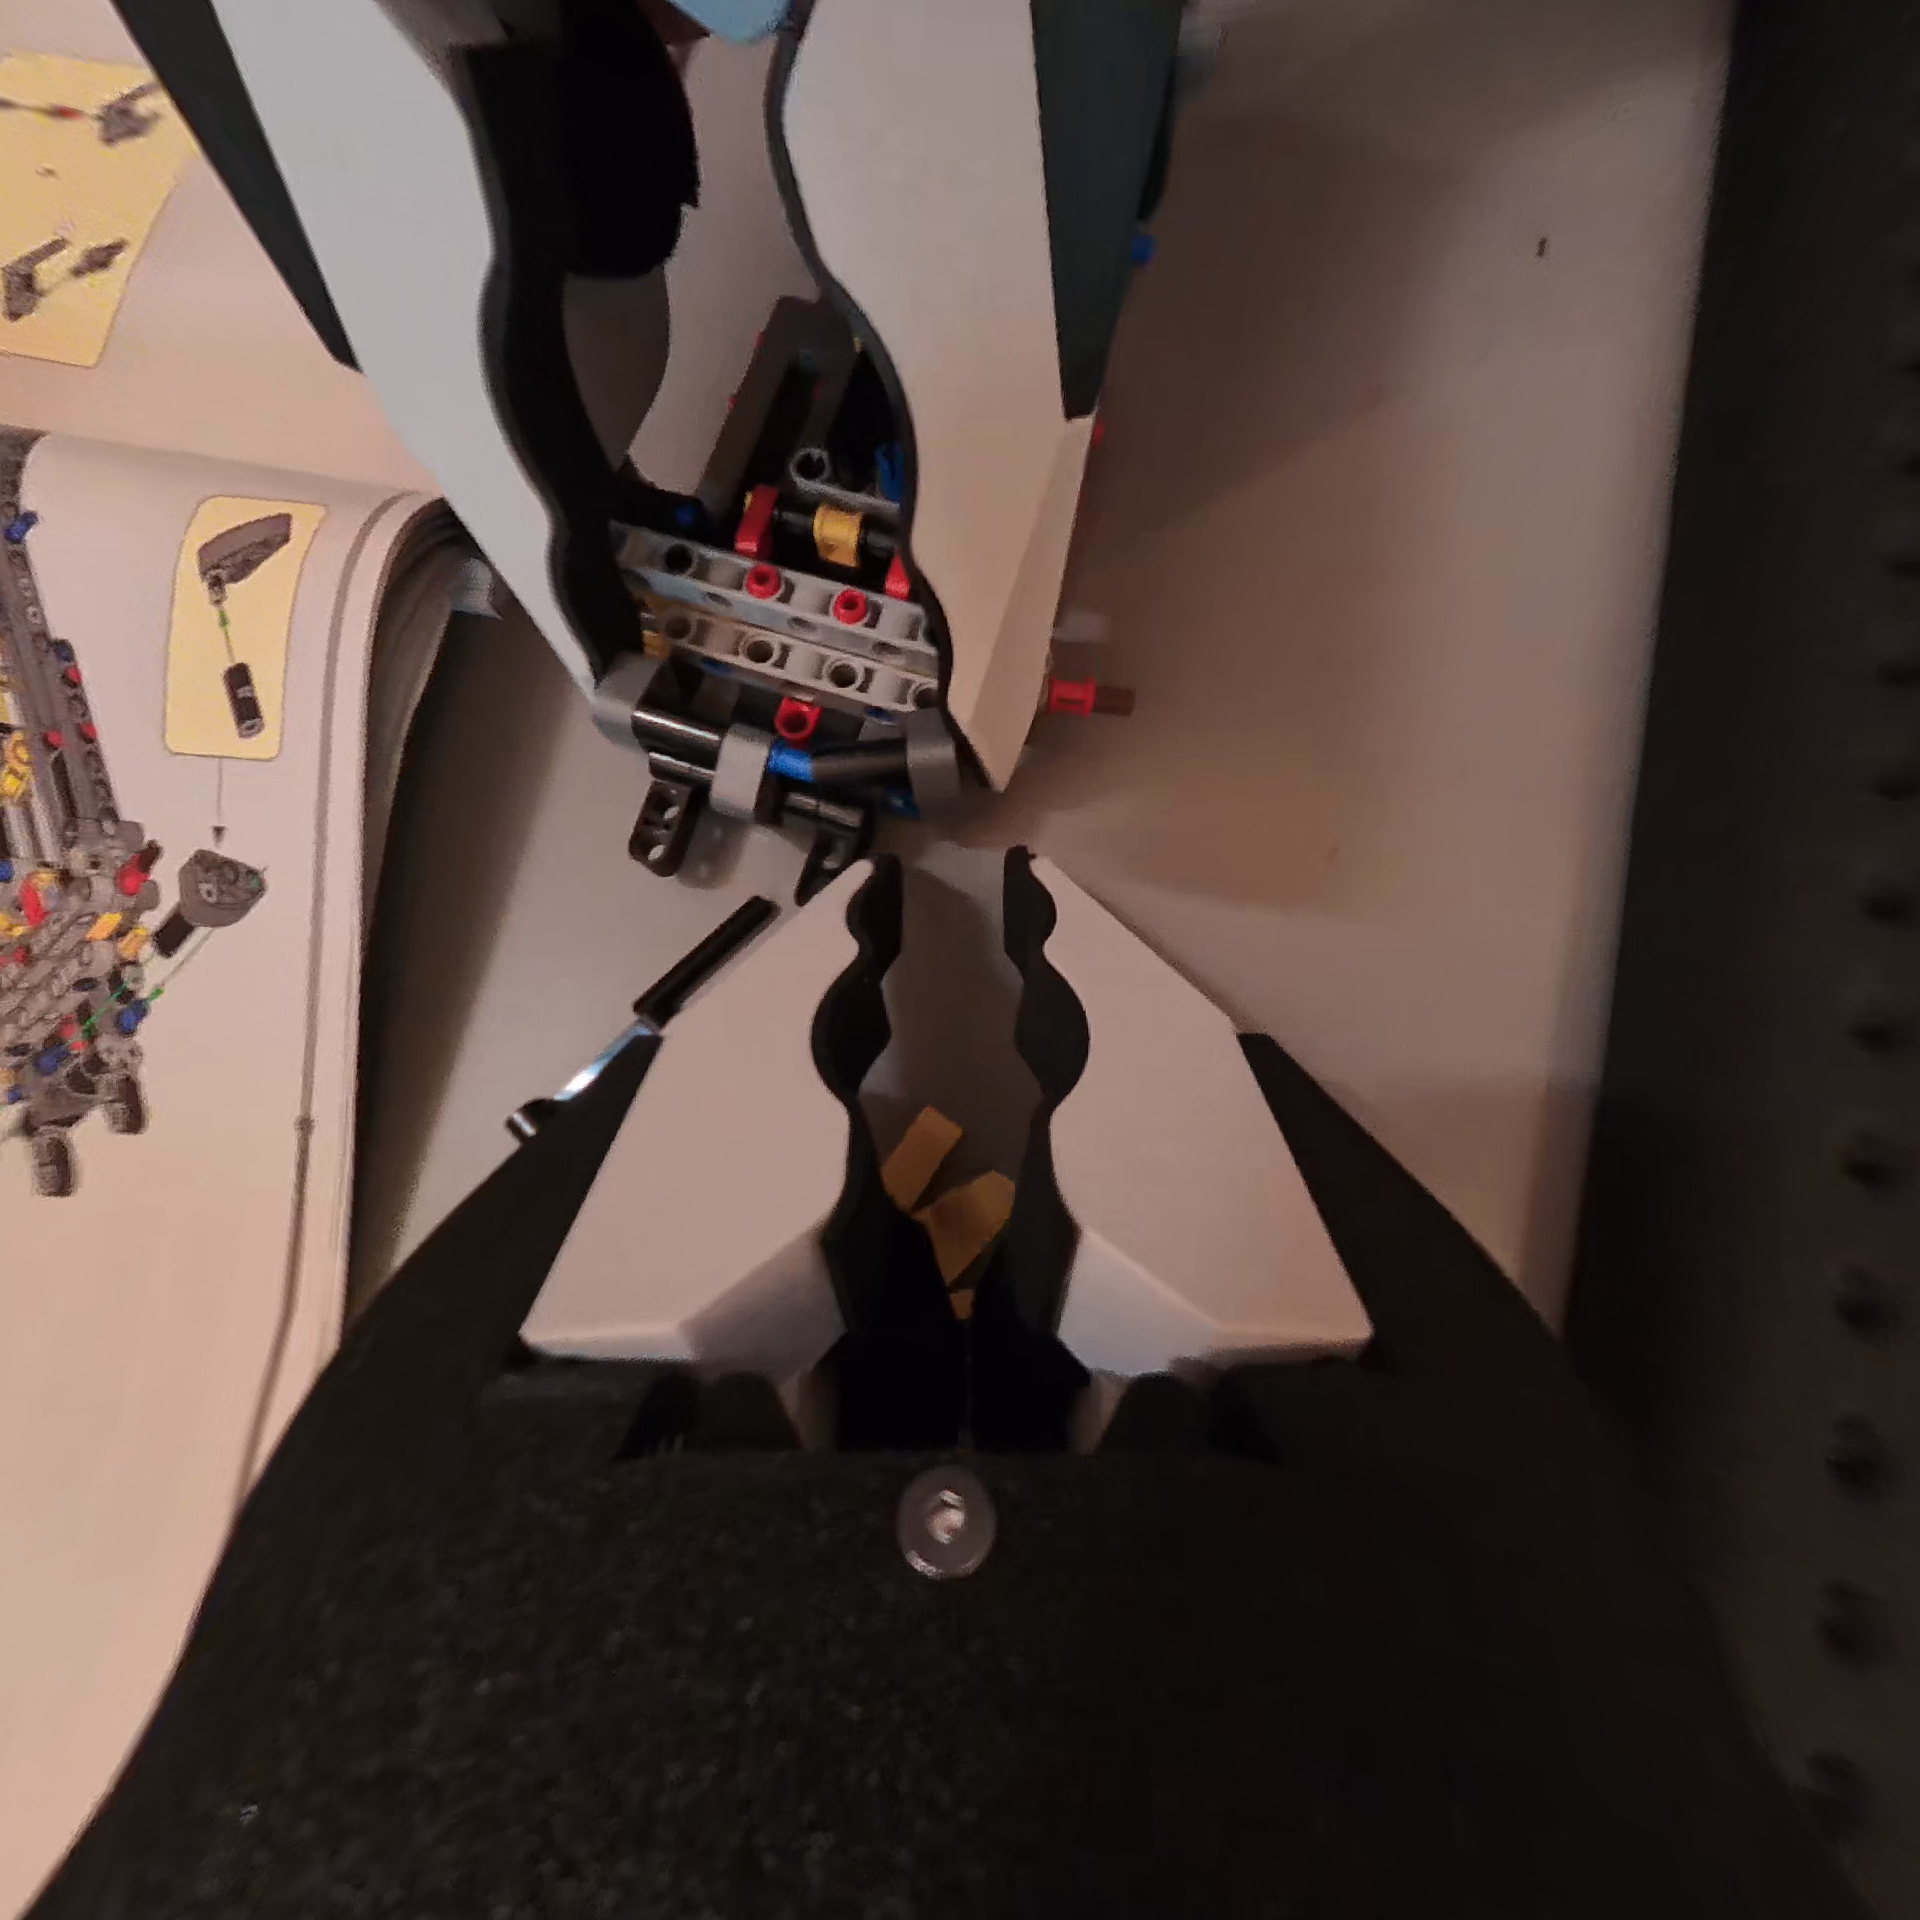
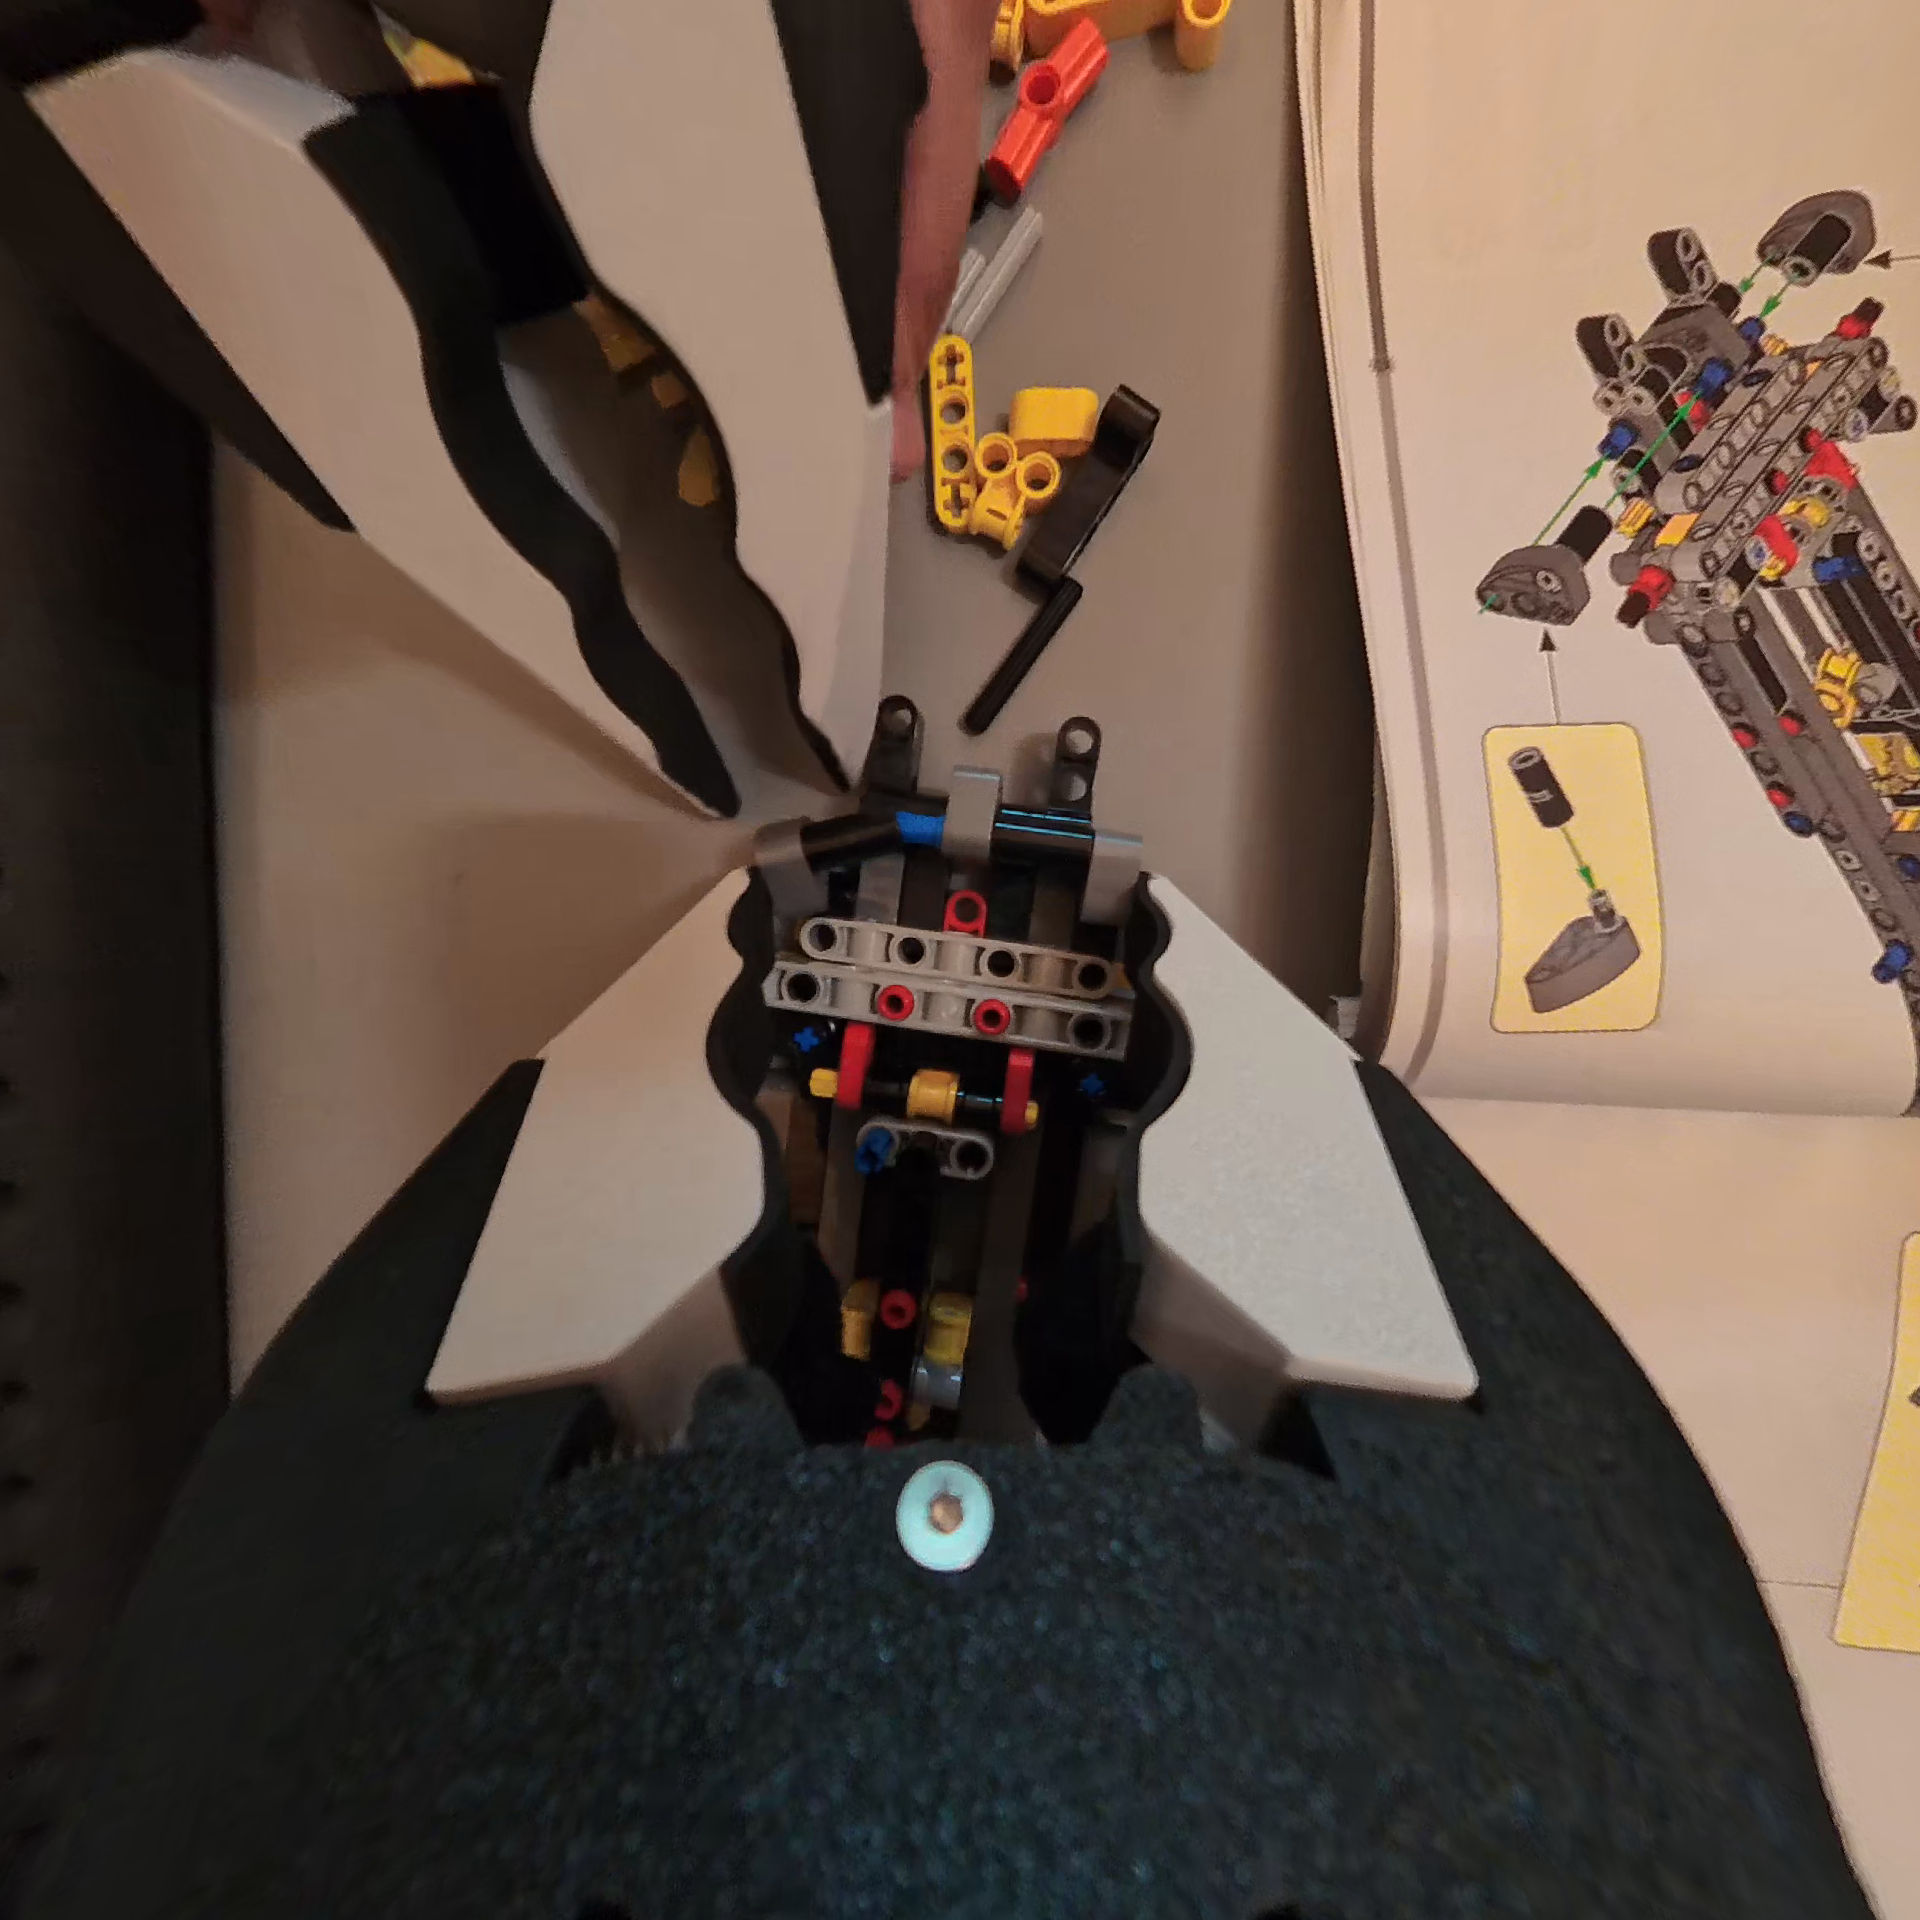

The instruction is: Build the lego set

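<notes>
My right gripper is shut on the lego assembly, a build of grey beams with red pins, black frames and yellow bushes. The assembly lies lengthwise between its fingers, and its far end with a black and blue cross rod sticks out past the tips. In the left wrist view, this gripper comes in from the top with the assembly. My left gripper is slightly open with nothing between its fingertips. Its tips are at the left end of the cross rod, beside a black sleeve.
A loose black axle lies just beyond the assembly and also shows in the left wrist view. Yellow parts, a black beam and a red connector lie farther off. The open manual lies right. A dark studded mat borders the table. My left and right fingertips are right by each other. Left tips and right tips are each some 4 cm from the loose black axle. Seen from the left wrist view as well.
</notes>
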The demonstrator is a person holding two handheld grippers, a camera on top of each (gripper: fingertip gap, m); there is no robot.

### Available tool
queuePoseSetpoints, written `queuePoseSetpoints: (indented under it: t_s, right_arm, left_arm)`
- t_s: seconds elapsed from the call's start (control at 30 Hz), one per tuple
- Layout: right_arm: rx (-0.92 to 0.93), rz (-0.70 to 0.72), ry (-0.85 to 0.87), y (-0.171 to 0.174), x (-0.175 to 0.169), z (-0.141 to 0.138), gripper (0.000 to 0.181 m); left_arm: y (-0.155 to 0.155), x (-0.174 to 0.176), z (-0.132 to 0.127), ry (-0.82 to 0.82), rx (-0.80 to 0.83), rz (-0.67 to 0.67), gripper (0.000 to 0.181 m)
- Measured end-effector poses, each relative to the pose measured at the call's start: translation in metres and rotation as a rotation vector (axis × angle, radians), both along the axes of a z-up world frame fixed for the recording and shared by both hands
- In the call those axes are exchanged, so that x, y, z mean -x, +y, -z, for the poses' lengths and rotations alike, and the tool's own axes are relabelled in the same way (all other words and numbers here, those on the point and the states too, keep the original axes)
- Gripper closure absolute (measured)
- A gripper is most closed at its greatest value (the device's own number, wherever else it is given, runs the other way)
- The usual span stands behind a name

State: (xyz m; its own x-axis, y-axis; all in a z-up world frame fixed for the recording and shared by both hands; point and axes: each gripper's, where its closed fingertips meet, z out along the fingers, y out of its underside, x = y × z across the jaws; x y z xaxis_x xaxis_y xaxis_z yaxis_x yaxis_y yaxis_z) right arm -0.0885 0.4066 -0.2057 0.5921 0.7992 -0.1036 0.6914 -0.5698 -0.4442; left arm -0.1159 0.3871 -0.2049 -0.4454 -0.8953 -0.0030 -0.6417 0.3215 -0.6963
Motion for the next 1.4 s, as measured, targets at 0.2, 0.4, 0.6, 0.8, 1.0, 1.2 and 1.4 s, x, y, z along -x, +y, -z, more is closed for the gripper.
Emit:
queuePoseSetpoints:
  t_s: [0.2, 0.4, 0.6, 0.8, 1.0, 1.2, 1.4]
  right_arm:
    - [0.004, 0.012, 0.007, 0.001, -0.001, 0.000, 0.114]
    - [0.006, 0.010, 0.014, 0.001, 0.002, -0.001, 0.114]
    - [0.008, 0.038, 0.022, 0.002, 0.003, -0.001, 0.113]
    - [0.014, 0.042, -0.015, 0.001, 0.002, -0.001, 0.113]
    - [0.013, 0.034, -0.033, 0.000, 0.004, 0.001, 0.110]
    - [-0.012, -0.005, -0.096, -0.002, 0.004, 0.003, 0.110]
    - [-0.015, -0.027, -0.122, -0.003, 0.001, 0.004, 0.111]
  left_arm:
    - [0.008, 0.000, -0.013, -0.043, 0.023, -0.033, 0.161]
    - [0.010, -0.005, -0.010, -0.032, 0.029, -0.067, 0.135]
    - [0.008, -0.013, 0.003, 0.008, -0.018, -0.109, 0.142]
    - [0.004, -0.013, 0.003, 0.004, -0.009, -0.099, 0.143]
    - [0.000, -0.011, 0.003, 0.003, 0.017, -0.070, 0.142]
    - [-0.003, -0.008, 0.001, 0.030, 0.097, -0.054, 0.146]
    - [-0.003, -0.012, 0.002, 0.009, 0.044, -0.049, 0.149]
